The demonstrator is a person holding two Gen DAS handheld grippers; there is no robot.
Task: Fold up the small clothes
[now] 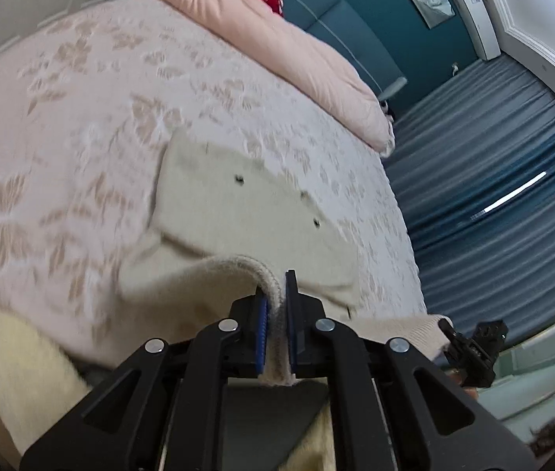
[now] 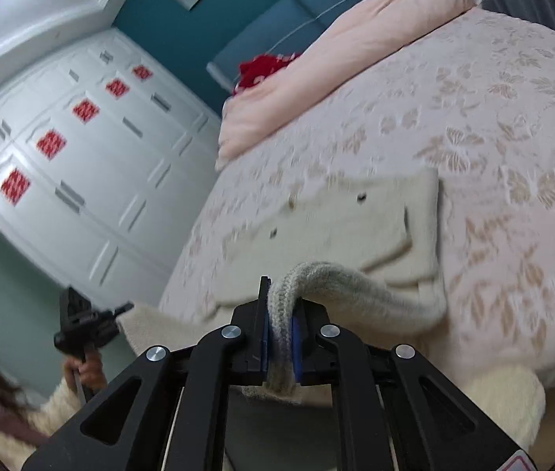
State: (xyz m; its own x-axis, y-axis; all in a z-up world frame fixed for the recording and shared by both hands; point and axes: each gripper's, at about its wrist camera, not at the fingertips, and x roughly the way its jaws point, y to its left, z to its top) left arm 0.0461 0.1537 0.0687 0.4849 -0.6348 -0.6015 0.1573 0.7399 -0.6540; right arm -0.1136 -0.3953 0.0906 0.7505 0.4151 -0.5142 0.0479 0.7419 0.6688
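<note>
Fold half done, by my read: cream knitted cardigan with dark buttons (image 1: 238, 196) lies on the pink floral bedspread (image 1: 61, 125), side already folded in, near hem lifted. Left hand-held gripper (image 1: 276, 325) clamped on ribbed hem; right hand-held gripper (image 2: 280, 337) clamped likewise. Left to do: carry hem to far edge.

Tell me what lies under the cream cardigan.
The cream cardigan lies on the pink flowered bedspread; the patch beneath it is covered. Both the left gripper and right gripper pinch its near edge.
</note>
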